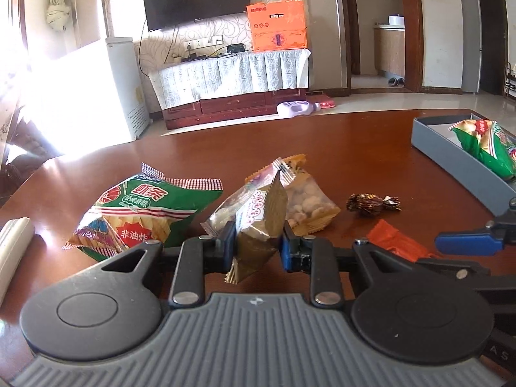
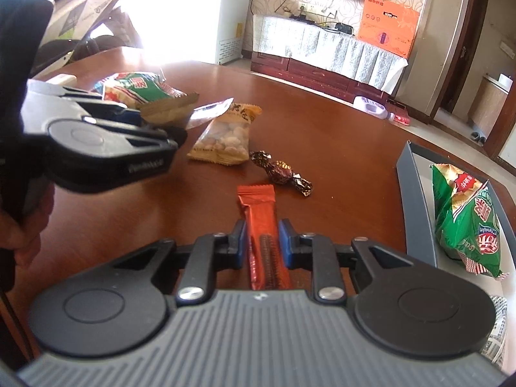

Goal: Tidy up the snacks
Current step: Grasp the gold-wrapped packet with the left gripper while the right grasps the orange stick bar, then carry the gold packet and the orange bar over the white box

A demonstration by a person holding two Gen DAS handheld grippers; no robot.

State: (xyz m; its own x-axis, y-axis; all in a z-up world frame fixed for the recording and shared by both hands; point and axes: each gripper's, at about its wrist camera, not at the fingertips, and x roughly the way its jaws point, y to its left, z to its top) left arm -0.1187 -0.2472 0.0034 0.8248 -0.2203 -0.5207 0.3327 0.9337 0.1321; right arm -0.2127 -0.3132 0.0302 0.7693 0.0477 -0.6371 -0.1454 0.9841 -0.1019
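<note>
Left wrist view, centre: left gripper [image 1: 256, 245] pinching gold snack packet [image 1: 258, 225]; right gripper [image 2: 262, 242] clamping orange stick packet [image 2: 261, 222]; advice: lift clear of table, carry level to grey tray [image 1: 451, 151], upper right.

Both wrist cameras sit low and close over the worktop [image 1: 322, 142], looking along their fingers toward the television wall; both show the peanut packet [image 1: 311, 204] and wrapped candy [image 2: 280, 171].

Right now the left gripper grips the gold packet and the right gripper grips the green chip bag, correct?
Not quite. The right gripper grips the orange stick packet, as the right wrist view shows. The left gripper does grip the gold packet.
</note>
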